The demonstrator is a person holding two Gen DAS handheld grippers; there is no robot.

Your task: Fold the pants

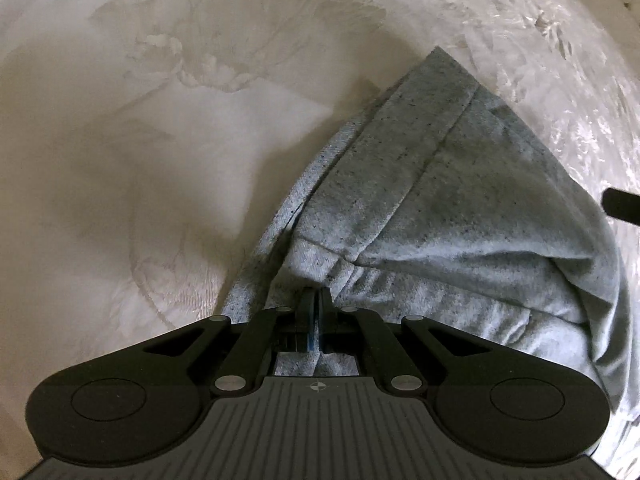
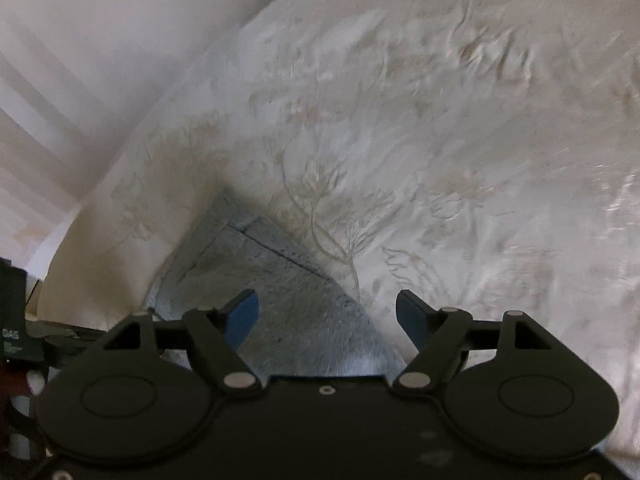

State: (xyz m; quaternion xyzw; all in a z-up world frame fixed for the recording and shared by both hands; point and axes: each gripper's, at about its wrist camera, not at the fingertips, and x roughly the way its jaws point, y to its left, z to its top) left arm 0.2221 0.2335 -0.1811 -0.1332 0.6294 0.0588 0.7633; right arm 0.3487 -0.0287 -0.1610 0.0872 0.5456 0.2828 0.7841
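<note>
Now left gripper (image 1: 315,300) fingers pinch pants (image 1: 440,200) | right gripper (image 2: 326,312) fingers wide apart, gripping nothing

This looks like a bedroom in a home. The work surface is a bed covered with a cream, satin-sheened bedspread (image 2: 460,128) woven with a raised floral and leaf pattern, soft and rumpled into small creases rather than flat and hard. Beside the bed's edge, in the right wrist view, a pale wall or panel with broad faint stripes (image 2: 60,80) rises at the left. A pair of light grey, flecked jersey pants (image 1: 460,208) lying on the bedspread fits ordinary household laundry. The light is dim and warm.
</note>
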